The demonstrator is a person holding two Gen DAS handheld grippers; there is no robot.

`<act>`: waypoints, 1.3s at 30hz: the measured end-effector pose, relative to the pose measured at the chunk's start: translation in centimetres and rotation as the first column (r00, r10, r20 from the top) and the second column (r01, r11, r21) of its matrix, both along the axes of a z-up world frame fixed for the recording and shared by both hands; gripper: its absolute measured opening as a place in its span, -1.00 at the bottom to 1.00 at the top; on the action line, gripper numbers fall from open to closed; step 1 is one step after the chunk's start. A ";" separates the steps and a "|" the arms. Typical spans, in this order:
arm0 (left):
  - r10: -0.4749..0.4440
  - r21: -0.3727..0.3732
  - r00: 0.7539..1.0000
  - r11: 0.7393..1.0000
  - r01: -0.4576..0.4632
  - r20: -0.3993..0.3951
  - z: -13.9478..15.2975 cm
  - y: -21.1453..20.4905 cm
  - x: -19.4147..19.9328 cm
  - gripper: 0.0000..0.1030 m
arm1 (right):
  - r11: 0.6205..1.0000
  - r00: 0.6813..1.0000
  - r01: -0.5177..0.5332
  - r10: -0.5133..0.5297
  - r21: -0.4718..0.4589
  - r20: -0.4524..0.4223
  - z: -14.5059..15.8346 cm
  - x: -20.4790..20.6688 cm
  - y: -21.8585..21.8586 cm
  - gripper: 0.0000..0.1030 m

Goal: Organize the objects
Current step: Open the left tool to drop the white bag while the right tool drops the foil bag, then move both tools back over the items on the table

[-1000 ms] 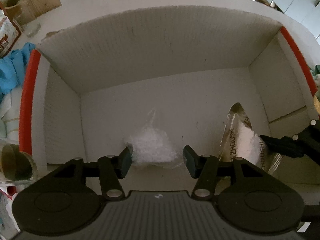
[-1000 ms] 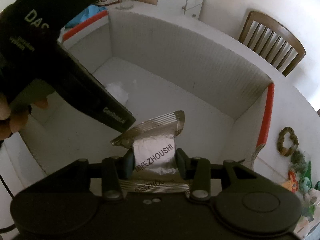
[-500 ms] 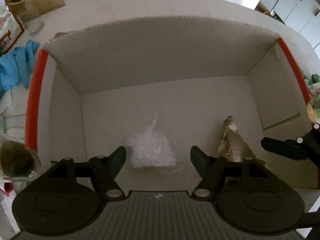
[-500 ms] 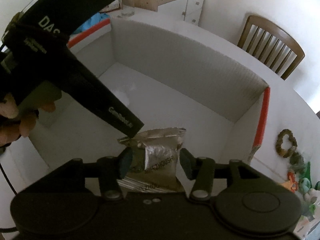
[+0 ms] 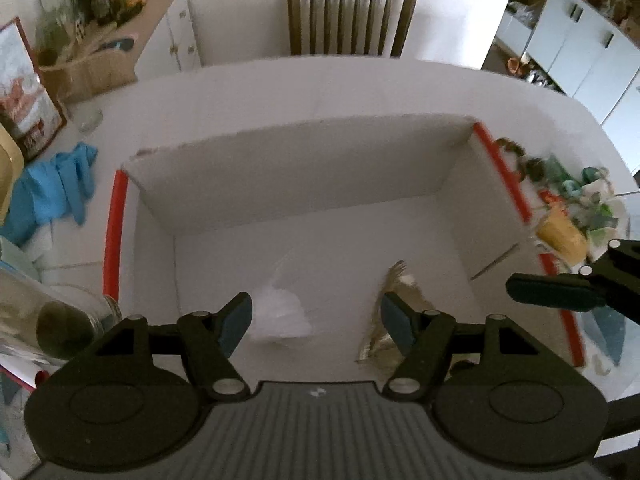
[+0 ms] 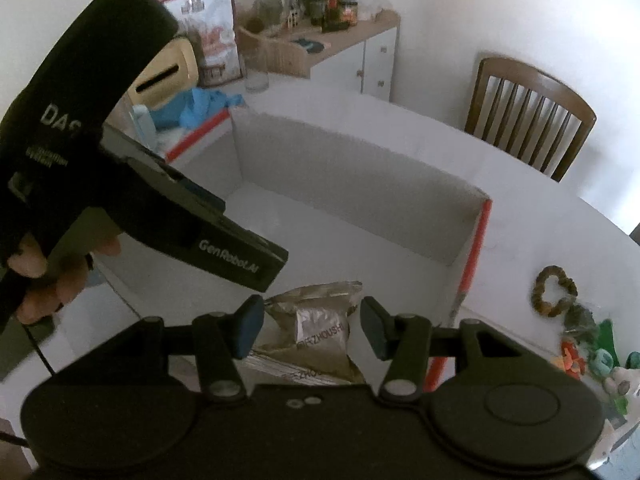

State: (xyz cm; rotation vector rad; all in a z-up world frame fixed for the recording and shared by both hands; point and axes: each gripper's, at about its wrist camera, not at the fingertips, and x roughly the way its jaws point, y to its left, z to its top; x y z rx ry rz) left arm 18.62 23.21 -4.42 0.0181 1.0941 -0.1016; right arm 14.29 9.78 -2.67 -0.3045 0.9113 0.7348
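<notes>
Both grippers hang above the near edge of a white cardboard box with red-taped side rims, which sits on a white table.

The left gripper has its jaws spread wide and holds nothing. Beyond its blue-padded fingertips, on the box floor, lies a small clear bag of white granules — near the left finger pad but not gripped. To the right of it, also on the box floor, lies a crumpled silver foil packet, partly hidden behind the right finger.

The right gripper is likewise wide and empty; the same foil packet, printed "ZHOUSHI", lies between and below its fingertips, touching neither. The left gripper's body crosses the left of this view, held by the person's hand.

Outside the box, a pile of small colourful items sits to the right — a blue cloth and a glass jar to the left. A wooden chair stands at the far side.
</notes>
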 end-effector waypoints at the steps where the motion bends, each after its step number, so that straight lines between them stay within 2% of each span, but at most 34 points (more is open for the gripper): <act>1: -0.001 -0.002 1.000 1.000 0.001 0.013 0.5 -0.3 -0.3 0.37 | 1.000 1.000 0.001 -0.001 0.008 0.003 0.2 0.0 -0.3 0.01; 12: -0.026 -0.012 0.991 1.000 0.028 0.134 4.6 -4.9 -3.1 0.37 | 0.991 0.998 0.036 -0.042 0.127 0.043 3.5 -1.4 -6.1 0.04; 18: -0.025 -0.008 0.979 1.000 0.028 0.202 6.1 -7.9 -4.5 0.38 | 0.983 0.995 0.057 -0.070 0.176 0.070 5.0 -2.2 -9.5 0.15; 34: -0.054 -0.006 0.938 0.998 0.060 0.343 7.2 -16.5 -7.9 0.61 | 0.953 0.979 0.144 -0.177 0.267 0.104 5.1 -4.0 -18.6 0.61; 39: -0.044 -0.001 0.931 0.999 0.048 0.363 7.2 -18.3 -8.4 0.65 | 0.946 0.972 0.170 -0.207 0.277 0.111 5.0 -4.3 -21.1 0.63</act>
